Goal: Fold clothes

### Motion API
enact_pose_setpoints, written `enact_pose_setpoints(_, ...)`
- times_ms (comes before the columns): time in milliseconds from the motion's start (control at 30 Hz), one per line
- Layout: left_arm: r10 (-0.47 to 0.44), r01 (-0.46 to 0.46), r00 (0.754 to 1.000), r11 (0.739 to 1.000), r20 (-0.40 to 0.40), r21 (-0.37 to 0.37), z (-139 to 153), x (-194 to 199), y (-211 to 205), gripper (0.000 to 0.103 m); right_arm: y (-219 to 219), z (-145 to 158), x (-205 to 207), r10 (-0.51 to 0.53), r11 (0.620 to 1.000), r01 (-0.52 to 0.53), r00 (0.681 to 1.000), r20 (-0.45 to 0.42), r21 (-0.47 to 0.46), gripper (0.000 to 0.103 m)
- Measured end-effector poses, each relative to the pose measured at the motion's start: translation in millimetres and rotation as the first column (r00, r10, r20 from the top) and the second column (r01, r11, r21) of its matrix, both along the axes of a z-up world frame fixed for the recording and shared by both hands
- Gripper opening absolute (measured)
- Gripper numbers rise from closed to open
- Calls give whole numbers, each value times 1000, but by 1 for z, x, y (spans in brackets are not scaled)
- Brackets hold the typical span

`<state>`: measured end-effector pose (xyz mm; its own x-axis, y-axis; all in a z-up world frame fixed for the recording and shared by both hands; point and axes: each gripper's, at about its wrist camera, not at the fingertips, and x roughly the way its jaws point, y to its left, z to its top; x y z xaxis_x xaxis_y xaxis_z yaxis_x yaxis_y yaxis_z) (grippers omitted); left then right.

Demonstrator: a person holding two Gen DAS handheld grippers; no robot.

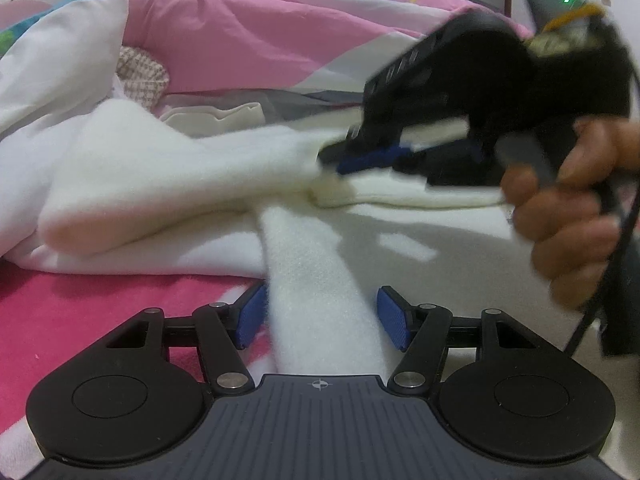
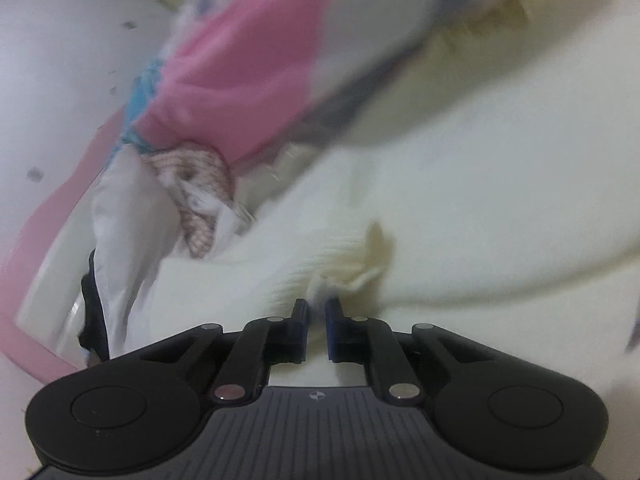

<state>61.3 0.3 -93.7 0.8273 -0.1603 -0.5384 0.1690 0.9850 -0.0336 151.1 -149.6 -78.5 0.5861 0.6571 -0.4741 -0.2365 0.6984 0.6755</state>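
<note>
from my station i see the white fleece garment (image 1: 168, 184) lying spread on the bed, over a pink patterned sheet (image 1: 80, 300) and in front of a heaped pink and white quilt (image 1: 248, 44). one long strip of the garment, likely a sleeve, runs down toward the left wrist camera and passes between the pads of the left gripper (image 1: 320, 316). those blue pads stand apart on either side of the strip; the left pad sits against its edge, the right pad shows a small gap, so i record no clamp there.

the right gripper (image 2: 316, 320) has its jaws drawn nearly together on a bunched fold of the same garment (image 2: 460, 208); a pinched tuft of fleece stands up just beyond the tips. in the left wrist view the same tool (image 1: 360, 160) appears, blurred, with its tips at a fold of the fleece, and a hand (image 1: 572, 216) is wrapped round its handle.

a small brown checked cloth (image 2: 192, 184) lies beside the quilt, apart from both tools. the right wrist view is blurred throughout.
</note>
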Motion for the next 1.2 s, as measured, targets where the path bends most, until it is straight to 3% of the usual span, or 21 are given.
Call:
enact_pose_setpoints(200, -2, 2, 1000, 1000, 0, 3, 0, -1, 2, 63, -16, 43, -1, -40, 995, 54, 985, 165, -81, 8)
enact_pose_setpoints(567, -3, 3, 1000, 1000, -2, 7, -1, -3, 4, 64, -82, 55, 12, -161, 955, 214, 956, 246, -205, 8)
enact_pose_setpoints(967, -1, 1, 1000, 1000, 1, 20, -3, -4, 6, 66, -159, 32, 13, -328, 899, 373, 921, 211, -229, 8)
enact_pose_setpoints(1200, 2, -1, 1000, 1000, -15, 29, 1, -3, 7, 68, -183, 6, 13, -372, 906, 389, 920, 126, -168, 8)
